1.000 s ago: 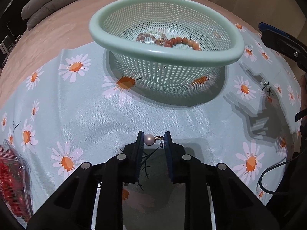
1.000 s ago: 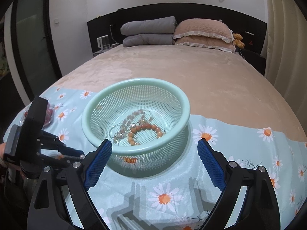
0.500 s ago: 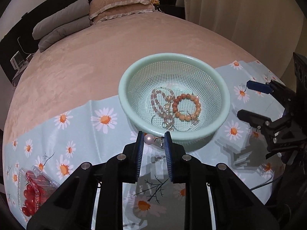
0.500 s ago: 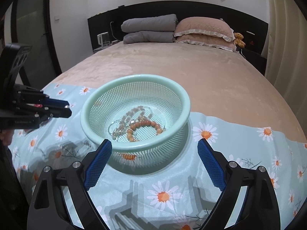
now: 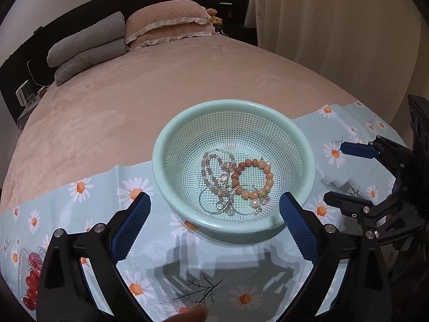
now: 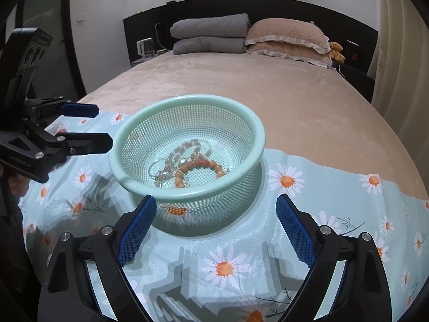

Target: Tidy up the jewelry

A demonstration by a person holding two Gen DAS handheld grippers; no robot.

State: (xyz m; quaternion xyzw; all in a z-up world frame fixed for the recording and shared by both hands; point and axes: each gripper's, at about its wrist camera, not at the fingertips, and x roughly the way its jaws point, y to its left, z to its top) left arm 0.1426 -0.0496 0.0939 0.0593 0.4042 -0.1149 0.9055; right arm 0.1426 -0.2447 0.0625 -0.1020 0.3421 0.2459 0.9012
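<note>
So the mint green basket [image 5: 233, 112] sits on the daisy-print cloth [image 5: 80, 204] spread over the foot of the bed [image 5: 120, 94], and all the jewelry is piled in its bottom. The left wrist view looks almost straight down into it, so you get the full spread: an orange bead bracelet [image 5: 253, 178] lying as a complete ring, a pale pink bead strand [image 5: 211, 174] beside it on the left, a couple of thin silver hoops [image 5: 211, 201] toward the near wall, and a small pearl piece [image 5: 254, 202] right next to the bracelet's near edge. The right wrist view comes in lower, so the near rim hides part of the pile and the pearl bit can't be picked out there.

Left gripper [image 5: 214, 222] has its jaws just swung wide open, nothing between them, hanging above the near rim of the basket. Right gripper [image 6: 215, 228] also has its jaws spread wide and empty, parked short of the basket over the cloth.

Only the left view shows the clear plastic box of red stuff [image 5: 29, 279] at the far left edge. Only the right view shows the hand [image 6: 16, 182] wrapped around the left gripper's handle. Both show pillows [image 6: 287, 40] and a folded grey blanket [image 6: 211, 37] at the headboard.
</note>
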